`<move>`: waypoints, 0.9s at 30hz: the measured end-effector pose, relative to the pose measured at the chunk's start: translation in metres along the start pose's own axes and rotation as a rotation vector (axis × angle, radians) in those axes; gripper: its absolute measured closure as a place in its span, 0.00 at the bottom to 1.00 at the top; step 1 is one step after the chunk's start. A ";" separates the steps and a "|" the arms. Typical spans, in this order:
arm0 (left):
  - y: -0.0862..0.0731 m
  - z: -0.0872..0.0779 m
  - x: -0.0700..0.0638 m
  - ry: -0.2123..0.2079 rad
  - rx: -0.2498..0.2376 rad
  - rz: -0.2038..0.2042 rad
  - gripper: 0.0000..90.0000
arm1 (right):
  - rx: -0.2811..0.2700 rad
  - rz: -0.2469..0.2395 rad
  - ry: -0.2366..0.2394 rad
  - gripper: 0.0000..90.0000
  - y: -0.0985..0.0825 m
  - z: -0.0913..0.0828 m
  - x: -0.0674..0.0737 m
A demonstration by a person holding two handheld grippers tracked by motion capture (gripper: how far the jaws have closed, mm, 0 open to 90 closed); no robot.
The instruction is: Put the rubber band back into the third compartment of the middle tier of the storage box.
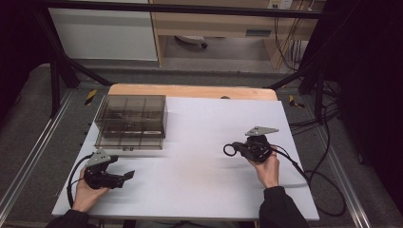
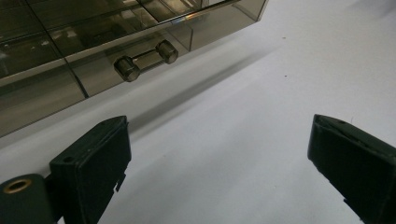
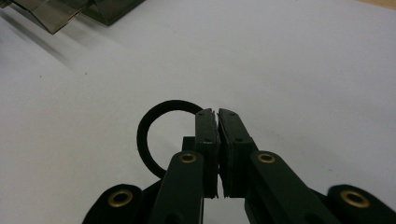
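The right gripper [image 3: 217,114] had its jaws pressed together on a black ring [image 3: 161,122], which hung out to one side above the white table [image 1: 199,142]. The left gripper [image 2: 219,154] stood wide apart with nothing in it, low over the table, near the smoky drawer box [image 1: 132,121] and its handle [image 2: 147,59].

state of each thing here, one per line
left gripper: open, nothing between its jaws, pointed at the drawer box
right gripper: shut on the black ring
black ring: pinched at its rim, sticking out to one side of the jaws
drawer box: on the table, lower drawer looks slightly pulled out
drawer handle: untouched
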State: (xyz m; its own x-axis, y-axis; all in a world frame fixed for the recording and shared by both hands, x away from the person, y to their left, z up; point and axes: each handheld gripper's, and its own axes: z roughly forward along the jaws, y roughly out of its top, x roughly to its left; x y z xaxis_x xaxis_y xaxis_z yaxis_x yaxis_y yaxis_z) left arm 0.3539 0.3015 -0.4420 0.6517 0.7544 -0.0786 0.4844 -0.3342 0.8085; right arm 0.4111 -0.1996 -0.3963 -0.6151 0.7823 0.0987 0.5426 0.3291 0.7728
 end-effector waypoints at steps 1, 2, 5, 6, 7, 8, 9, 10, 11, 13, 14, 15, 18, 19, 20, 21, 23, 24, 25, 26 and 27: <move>0.000 0.000 0.000 0.000 0.000 0.000 0.06 | 0.001 -0.005 0.000 0.97 0.001 0.000 0.001; 0.000 0.000 0.000 0.000 0.000 -0.001 0.06 | -0.002 -0.008 0.002 0.97 0.002 0.000 0.003; 0.000 0.000 0.000 0.000 -0.002 -0.001 0.06 | -0.003 -0.015 0.007 0.97 0.005 0.000 0.006; 0.000 0.000 0.000 0.000 -0.002 -0.001 0.06 | -0.003 -0.017 0.009 0.97 0.005 0.000 0.007; 0.000 0.000 0.000 0.000 -0.003 -0.001 0.06 | -0.002 -0.017 0.010 0.97 0.006 0.001 0.009; 0.000 0.000 0.000 0.000 -0.003 -0.002 0.06 | 0.000 -0.018 0.010 0.97 0.007 0.001 0.010; 0.000 -0.001 0.000 0.000 -0.004 -0.001 0.06 | 0.002 -0.023 0.013 0.97 0.008 0.002 0.011; 0.000 -0.001 0.000 0.000 -0.005 -0.002 0.06 | 0.001 -0.019 0.014 0.97 0.009 0.002 0.012; 0.000 -0.001 0.000 -0.001 -0.006 -0.002 0.06 | 0.000 -0.020 0.018 0.97 0.010 0.003 0.013; 0.000 0.000 0.000 -0.001 -0.004 -0.002 0.06 | -0.002 -0.024 0.021 0.97 0.011 0.003 0.015; 0.000 0.000 0.000 -0.001 -0.002 -0.002 0.06 | -0.005 -0.025 0.024 0.97 0.012 0.004 0.016; 0.000 0.000 0.000 -0.001 -0.002 -0.001 0.06 | -0.004 -0.023 0.023 0.97 0.013 0.004 0.017; 0.000 0.000 0.000 -0.002 -0.003 -0.001 0.06 | -0.008 -0.028 0.027 0.97 0.015 0.006 0.021; 0.000 0.000 0.000 -0.002 -0.003 -0.001 0.06 | -0.005 -0.025 0.030 0.97 0.016 0.006 0.022; 0.000 0.000 0.000 -0.002 -0.004 -0.001 0.06 | -0.005 -0.028 0.032 0.97 0.017 0.007 0.024; 0.000 0.000 0.000 -0.002 -0.004 -0.001 0.06 | -0.008 -0.033 0.033 0.97 0.017 0.008 0.025; 0.000 0.000 0.000 -0.002 -0.003 -0.001 0.06 | -0.009 -0.040 0.037 0.97 0.019 0.010 0.027; 0.000 0.000 0.000 -0.002 -0.002 -0.002 0.06 | -0.011 -0.039 0.041 0.97 0.020 0.011 0.029; 0.000 0.000 0.000 -0.002 -0.002 -0.001 0.06 | -0.010 -0.042 0.043 0.97 0.021 0.011 0.030; 0.000 0.000 0.000 -0.002 -0.003 -0.001 0.06 | -0.011 -0.041 0.044 0.97 0.022 0.012 0.031; 0.000 0.000 0.000 -0.002 -0.004 -0.001 0.06 | -0.010 -0.042 0.046 0.97 0.022 0.013 0.033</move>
State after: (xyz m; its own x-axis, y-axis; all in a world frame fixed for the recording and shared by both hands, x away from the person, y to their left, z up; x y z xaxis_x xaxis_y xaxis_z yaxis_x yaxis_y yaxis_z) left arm 0.3537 0.3017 -0.4418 0.6527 0.7533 -0.0808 0.4825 -0.3311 0.8109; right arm 0.4107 -0.1598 -0.3842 -0.6632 0.7425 0.0943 0.5096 0.3557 0.7834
